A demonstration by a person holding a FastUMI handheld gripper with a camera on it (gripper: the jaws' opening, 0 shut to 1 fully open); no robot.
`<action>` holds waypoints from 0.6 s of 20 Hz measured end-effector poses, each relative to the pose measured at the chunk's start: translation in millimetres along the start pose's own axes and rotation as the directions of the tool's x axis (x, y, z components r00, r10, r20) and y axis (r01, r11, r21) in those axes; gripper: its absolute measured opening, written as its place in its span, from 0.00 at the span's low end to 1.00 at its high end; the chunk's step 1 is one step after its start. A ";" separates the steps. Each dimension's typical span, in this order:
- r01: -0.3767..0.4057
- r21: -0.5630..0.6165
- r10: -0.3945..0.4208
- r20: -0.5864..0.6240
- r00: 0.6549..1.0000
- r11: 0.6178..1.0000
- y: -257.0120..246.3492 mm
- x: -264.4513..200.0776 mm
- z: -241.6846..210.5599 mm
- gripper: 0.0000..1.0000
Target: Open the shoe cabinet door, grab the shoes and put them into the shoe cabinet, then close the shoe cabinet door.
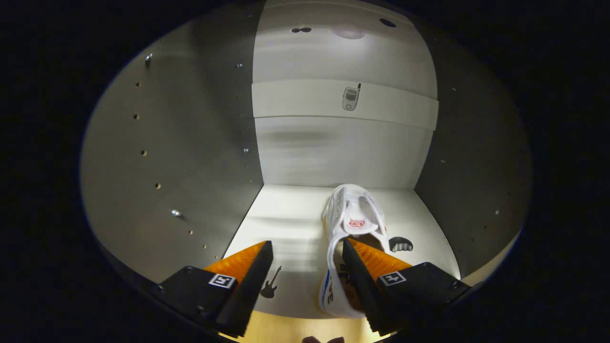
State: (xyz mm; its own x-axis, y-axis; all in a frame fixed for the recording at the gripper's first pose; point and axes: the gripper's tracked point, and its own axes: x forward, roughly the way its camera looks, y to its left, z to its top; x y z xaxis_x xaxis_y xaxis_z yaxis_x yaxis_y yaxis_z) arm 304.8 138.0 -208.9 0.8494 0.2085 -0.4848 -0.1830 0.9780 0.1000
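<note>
Gripper (307, 252) looks into the open shoe cabinet (190, 157), fingers spread wide, nothing clamped between them. White shoe (352, 224) lies on the cabinet's bottom shelf (281, 219), toe toward the back panel (333, 152), heel end toward the camera. Right finger (362, 271) sits at the shoe's heel opening — looks to be inside or just over the collar, can't tell if it touches. Left finger (248, 271) is well apart from the shoe, over bare shelf.

Shoe has a red logo (356, 223) on the tongue and blue and dark lettering along its side near the heel. Small stickers on the shelf: a guitar shape (270, 283) just ahead of the left finger, a dark rounded shape (401, 244) just beside the shoe on the right. A horizontal strip (295, 100) crosses the back panel w/ a phone sticker (350, 98) on it. Cabinet side walls are gray w/ rows of small holes and a few screws — left wall brighter, right wall (472, 181) in shade.
</note>
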 end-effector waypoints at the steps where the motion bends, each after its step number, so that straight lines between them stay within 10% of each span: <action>1: 0.002 0.015 -0.002 0.014 1.000 1.000 -3.0 -6.3 2.3 0.97; 12: 0.062 0.067 -0.078 0.286 0.955 0.996 -29.3 -163.4 39.9 0.98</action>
State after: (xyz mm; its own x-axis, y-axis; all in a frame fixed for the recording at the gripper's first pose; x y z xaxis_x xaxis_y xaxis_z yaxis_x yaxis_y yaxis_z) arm 191.2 75.4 -97.9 0.9670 0.1236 -0.2227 -0.0968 0.9871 0.1277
